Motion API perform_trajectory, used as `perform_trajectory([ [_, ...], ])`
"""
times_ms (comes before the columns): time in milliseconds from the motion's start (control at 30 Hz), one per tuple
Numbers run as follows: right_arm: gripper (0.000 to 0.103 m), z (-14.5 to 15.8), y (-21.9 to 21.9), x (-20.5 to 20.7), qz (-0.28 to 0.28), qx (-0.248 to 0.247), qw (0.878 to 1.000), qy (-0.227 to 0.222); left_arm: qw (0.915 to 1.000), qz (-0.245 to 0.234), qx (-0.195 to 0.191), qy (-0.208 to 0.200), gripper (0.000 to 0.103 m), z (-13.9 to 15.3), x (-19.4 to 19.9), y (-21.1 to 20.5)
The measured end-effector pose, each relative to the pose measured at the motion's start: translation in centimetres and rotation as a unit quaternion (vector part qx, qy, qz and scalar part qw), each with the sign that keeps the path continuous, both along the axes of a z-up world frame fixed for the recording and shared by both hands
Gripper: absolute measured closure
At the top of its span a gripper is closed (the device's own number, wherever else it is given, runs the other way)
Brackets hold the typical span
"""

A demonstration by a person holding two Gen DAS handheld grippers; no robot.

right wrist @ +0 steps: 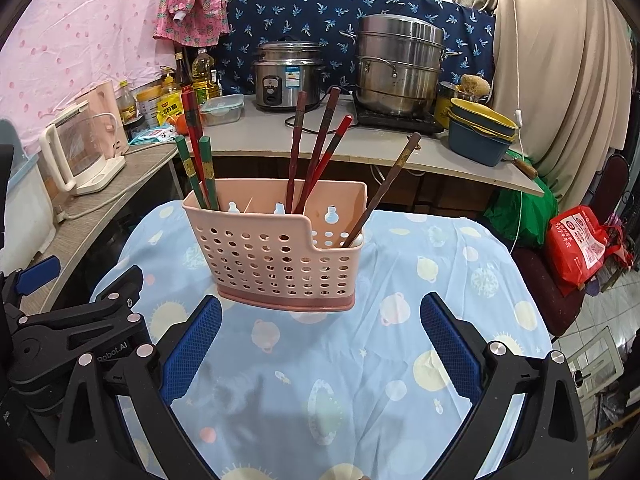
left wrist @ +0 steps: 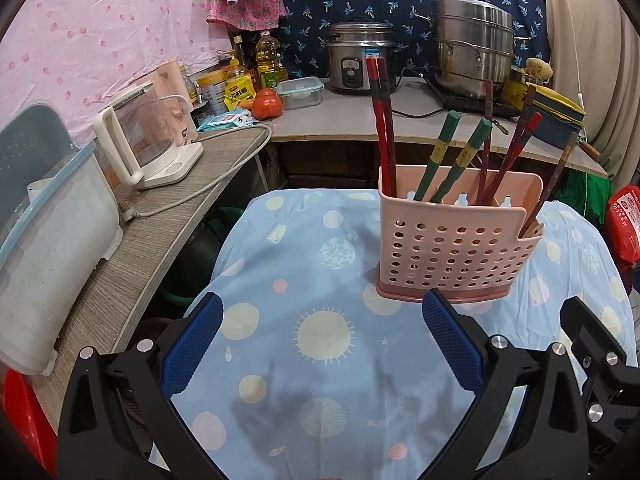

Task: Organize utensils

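A pink perforated utensil holder [left wrist: 456,240] [right wrist: 276,252] stands upright on the blue patterned tablecloth [left wrist: 320,272] [right wrist: 420,280]. Several chopsticks lean in it: red ones [left wrist: 382,120] [right wrist: 192,140], green ones [left wrist: 438,156] [right wrist: 188,172], dark brown ones [left wrist: 516,148] [right wrist: 316,148], and a single one [right wrist: 388,184] in the low right compartment. My left gripper [left wrist: 322,312] is open just in front of the holder, with nothing between its blue pads [left wrist: 192,348]. Equally open and empty, my right gripper [right wrist: 320,316] sits near the holder's base. The left gripper's black frame [right wrist: 76,320] shows at the right view's left edge.
A wooden side counter [left wrist: 168,232] on the left carries a glass kettle [left wrist: 148,136] and a white bin [left wrist: 44,240]. The back counter holds a rice cooker [left wrist: 360,60], steel steamer pot [left wrist: 472,48], bottles, tomato [left wrist: 268,106], stacked bowls [right wrist: 480,128]. A red bag [right wrist: 580,244] sits right.
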State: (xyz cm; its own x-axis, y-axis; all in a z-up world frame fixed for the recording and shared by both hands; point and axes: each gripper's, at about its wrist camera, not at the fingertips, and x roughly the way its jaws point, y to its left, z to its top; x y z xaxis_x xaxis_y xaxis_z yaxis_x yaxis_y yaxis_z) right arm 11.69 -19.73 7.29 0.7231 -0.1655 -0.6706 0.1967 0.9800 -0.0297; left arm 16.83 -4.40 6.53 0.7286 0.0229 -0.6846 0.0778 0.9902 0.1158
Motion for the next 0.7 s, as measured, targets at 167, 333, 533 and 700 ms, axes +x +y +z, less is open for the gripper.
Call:
perform_trajectory([
  [167, 0.007, 0.01, 0.01, 0.0, 0.0, 0.0, 1.0, -0.001, 1.0, 0.005, 0.001, -0.005, 0.008, 0.23, -0.1, -0.01],
  [333, 0.007, 0.05, 0.11, 0.01, -0.001, 0.0, 1.0, -0.001, 1.0, 0.007, 0.002, -0.006, 0.008, 0.31, -0.23, -0.15],
  [533, 0.007, 0.03, 0.09, 0.0, -0.001, -0.001, 1.0, -0.002, 1.0, 0.007, 0.002, -0.005, 0.008, 0.34, -0.22, -0.14],
  [700, 0.007, 0.05, 0.06, -0.01, 0.0, 0.0, 1.0, -0.002, 1.0, 0.007, 0.002, -0.006, 0.008, 0.39, -0.23, -0.16],
])
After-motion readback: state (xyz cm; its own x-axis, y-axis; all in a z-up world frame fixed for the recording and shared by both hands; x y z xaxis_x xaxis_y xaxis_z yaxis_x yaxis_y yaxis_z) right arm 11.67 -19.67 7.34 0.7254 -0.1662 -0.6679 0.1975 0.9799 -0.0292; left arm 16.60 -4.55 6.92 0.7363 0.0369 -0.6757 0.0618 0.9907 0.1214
